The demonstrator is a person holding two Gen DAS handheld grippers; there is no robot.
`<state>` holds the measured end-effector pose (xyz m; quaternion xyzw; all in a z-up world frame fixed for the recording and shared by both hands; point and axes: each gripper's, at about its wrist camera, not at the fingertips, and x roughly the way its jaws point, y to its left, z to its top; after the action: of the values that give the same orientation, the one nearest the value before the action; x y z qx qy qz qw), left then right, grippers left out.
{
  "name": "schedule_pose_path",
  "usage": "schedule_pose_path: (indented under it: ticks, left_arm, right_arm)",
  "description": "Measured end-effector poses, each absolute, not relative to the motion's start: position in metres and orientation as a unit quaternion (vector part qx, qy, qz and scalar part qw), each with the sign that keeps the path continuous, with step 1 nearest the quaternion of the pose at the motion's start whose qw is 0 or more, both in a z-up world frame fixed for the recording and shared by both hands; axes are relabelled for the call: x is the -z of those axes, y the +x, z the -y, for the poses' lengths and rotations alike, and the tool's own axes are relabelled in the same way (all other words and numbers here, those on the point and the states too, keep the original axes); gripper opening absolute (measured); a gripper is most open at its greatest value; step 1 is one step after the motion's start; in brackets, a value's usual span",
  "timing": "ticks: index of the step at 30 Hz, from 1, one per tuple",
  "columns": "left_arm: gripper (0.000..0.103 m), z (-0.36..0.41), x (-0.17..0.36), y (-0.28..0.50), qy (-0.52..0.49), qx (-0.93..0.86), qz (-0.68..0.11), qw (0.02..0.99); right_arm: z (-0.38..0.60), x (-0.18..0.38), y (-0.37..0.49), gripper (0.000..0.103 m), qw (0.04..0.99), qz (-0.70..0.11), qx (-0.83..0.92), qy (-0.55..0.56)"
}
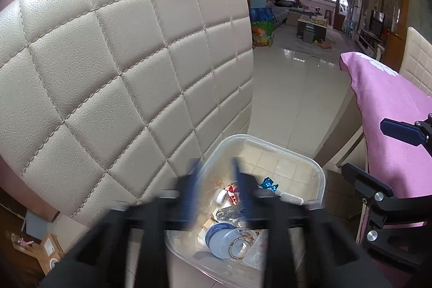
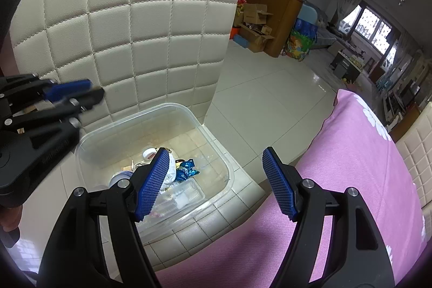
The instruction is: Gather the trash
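There is one clear bin with bits of trash inside too mixed to count, two cream chairs, and one pink cloth.

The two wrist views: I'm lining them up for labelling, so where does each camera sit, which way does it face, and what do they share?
Left wrist: sits on the left gripper, looks down over the clear bin toward the chair back; its own blurred jaws show, the right gripper at the right edge.
Right wrist: sits on the right gripper, faces the same bin and the pink tablecloth; its jaws stand wide apart, the left gripper at the left edge.
Shared: bin of trash, chair back, pink tablecloth, tiled floor.
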<state>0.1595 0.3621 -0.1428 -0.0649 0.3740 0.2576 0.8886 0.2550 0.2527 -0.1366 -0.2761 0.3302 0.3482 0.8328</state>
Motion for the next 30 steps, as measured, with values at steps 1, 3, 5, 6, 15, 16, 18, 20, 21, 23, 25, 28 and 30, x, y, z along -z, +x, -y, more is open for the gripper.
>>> schedule_pose_path:
  ticks: [1, 3, 5, 6, 15, 16, 18, 20, 21, 23, 25, 28, 30]
  left_arm:
    - [0.077, -0.360, 0.140, 0.157, -0.059, -0.263, -0.362, 0.892]
    - [0.078, -0.354, 0.133, 0.150, -0.040, -0.278, -0.330, 0.901]
    - [0.079, -0.350, 0.130, 0.151, -0.026, -0.275, -0.330, 0.902]
    - [0.079, -0.349, 0.130, 0.151, -0.023, -0.275, -0.331, 0.902]
    - [0.079, -0.348, 0.128, 0.151, -0.023, -0.276, -0.334, 0.901]
    - [0.080, -0.348, 0.128, 0.151, -0.023, -0.276, -0.334, 0.901]
    - [0.083, -0.347, 0.128, 0.151, -0.022, -0.275, -0.335, 0.901]
    - [0.083, -0.347, 0.128, 0.151, -0.020, -0.274, -0.335, 0.901]
    - [0.083, -0.347, 0.128, 0.151, -0.019, -0.276, -0.334, 0.901]
    - [0.083, -0.347, 0.127, 0.150, -0.021, -0.276, -0.333, 0.901]
    - [0.083, -0.347, 0.127, 0.149, -0.023, -0.275, -0.333, 0.901]
    - [0.083, -0.347, 0.127, 0.149, -0.022, -0.274, -0.334, 0.901]
    - [0.084, -0.348, 0.127, 0.148, -0.026, -0.272, -0.335, 0.901]
  right_arm:
    - [-0.252, 0.136, 0.255, 0.072, 0.833, -0.330, -0.348, -0.276]
    - [-0.252, 0.136, 0.255, 0.072, 0.833, -0.330, -0.349, -0.275]
    - [-0.252, 0.136, 0.256, 0.072, 0.833, -0.330, -0.347, -0.276]
    - [-0.252, 0.135, 0.256, 0.072, 0.833, -0.330, -0.347, -0.276]
    - [-0.248, 0.133, 0.255, 0.079, 0.835, -0.328, -0.347, -0.272]
    - [-0.247, 0.132, 0.255, 0.083, 0.837, -0.326, -0.347, -0.270]
    - [-0.245, 0.130, 0.255, 0.084, 0.841, -0.321, -0.346, -0.264]
    - [-0.244, 0.129, 0.256, 0.084, 0.842, -0.321, -0.344, -0.264]
    - [-0.243, 0.129, 0.256, 0.085, 0.842, -0.321, -0.344, -0.264]
    - [-0.244, 0.129, 0.257, 0.085, 0.842, -0.321, -0.343, -0.264]
    - [-0.243, 0.129, 0.257, 0.088, 0.843, -0.322, -0.343, -0.262]
    - [-0.242, 0.129, 0.257, 0.091, 0.844, -0.320, -0.343, -0.260]
    - [-0.241, 0.128, 0.257, 0.092, 0.844, -0.320, -0.344, -0.257]
